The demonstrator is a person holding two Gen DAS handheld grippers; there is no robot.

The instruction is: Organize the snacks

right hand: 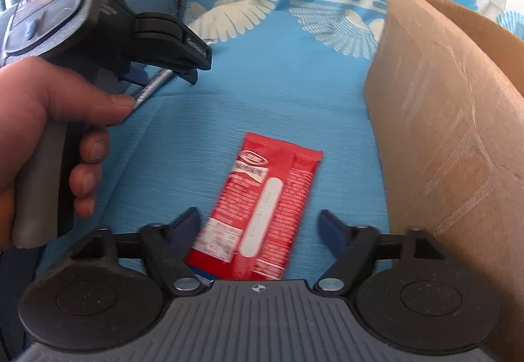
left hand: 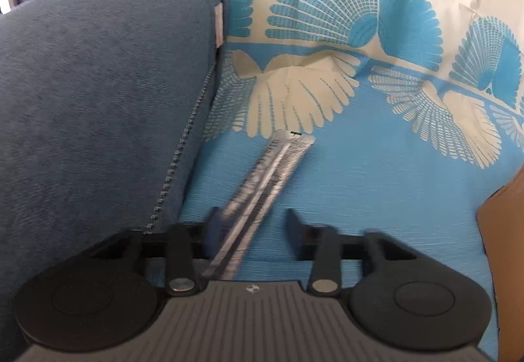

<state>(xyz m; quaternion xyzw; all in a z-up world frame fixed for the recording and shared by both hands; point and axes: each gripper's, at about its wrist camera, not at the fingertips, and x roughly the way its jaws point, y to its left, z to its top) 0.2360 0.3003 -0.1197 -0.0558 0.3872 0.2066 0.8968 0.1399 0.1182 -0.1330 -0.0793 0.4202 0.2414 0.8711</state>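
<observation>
A long silver snack stick lies on the blue patterned cloth, running from between the fingers of my left gripper outward. The left jaws stand apart around its near end, not closed. In the right wrist view a red snack packet lies flat on the cloth between the open fingers of my right gripper, which touch nothing. The left gripper also shows there at upper left, held by a hand, with the silver stick under it.
A brown cardboard box stands at the right, close to my right gripper; its corner also shows in the left wrist view. A dark blue sofa cushion rises at the left of the cloth.
</observation>
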